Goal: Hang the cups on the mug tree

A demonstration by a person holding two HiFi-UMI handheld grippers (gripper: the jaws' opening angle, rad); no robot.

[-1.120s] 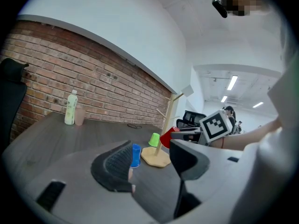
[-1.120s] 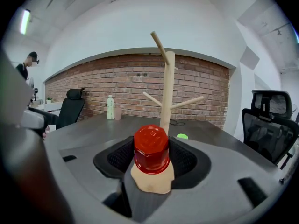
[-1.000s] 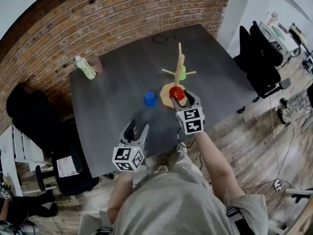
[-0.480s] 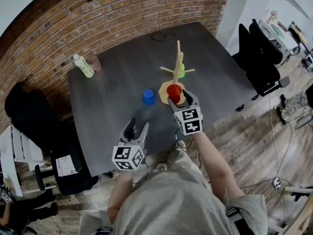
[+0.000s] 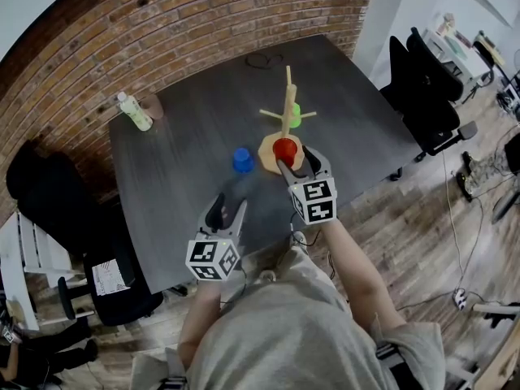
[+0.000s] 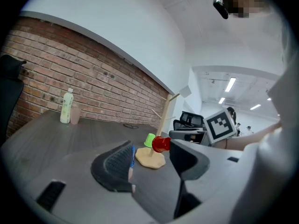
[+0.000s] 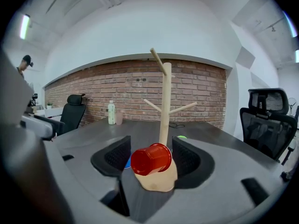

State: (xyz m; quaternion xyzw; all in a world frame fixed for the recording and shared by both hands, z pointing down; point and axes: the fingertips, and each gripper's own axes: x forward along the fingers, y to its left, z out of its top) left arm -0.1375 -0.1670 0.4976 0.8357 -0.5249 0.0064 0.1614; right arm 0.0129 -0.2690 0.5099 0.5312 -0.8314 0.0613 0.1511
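The wooden mug tree point(image 5: 286, 108) stands on its round base point(image 5: 266, 151) on the dark table. A red cup point(image 7: 150, 159) lies on its side against the trunk just above the base; what bears it is hidden. My right gripper point(image 7: 150, 158) is open around it. Its jaws have just been opening, and a thin gap shows at each pad. A green cup point(image 5: 295, 117) hangs low on the tree's far side. A blue cup point(image 5: 242, 160) stands on the table left of the base. My left gripper point(image 5: 226, 214) hovers open and empty near the table's front edge.
A green-and-white bottle point(image 5: 135, 112) and a brownish cup point(image 5: 155, 106) stand at the table's far left corner by the brick wall. A cable point(image 5: 265, 58) lies at the far edge. Black office chairs point(image 5: 422, 96) stand to the right, another chair point(image 5: 49, 193) to the left.
The right gripper's jaws have spread apart from the red cup, which stays by the tree trunk. The left gripper has kept still.
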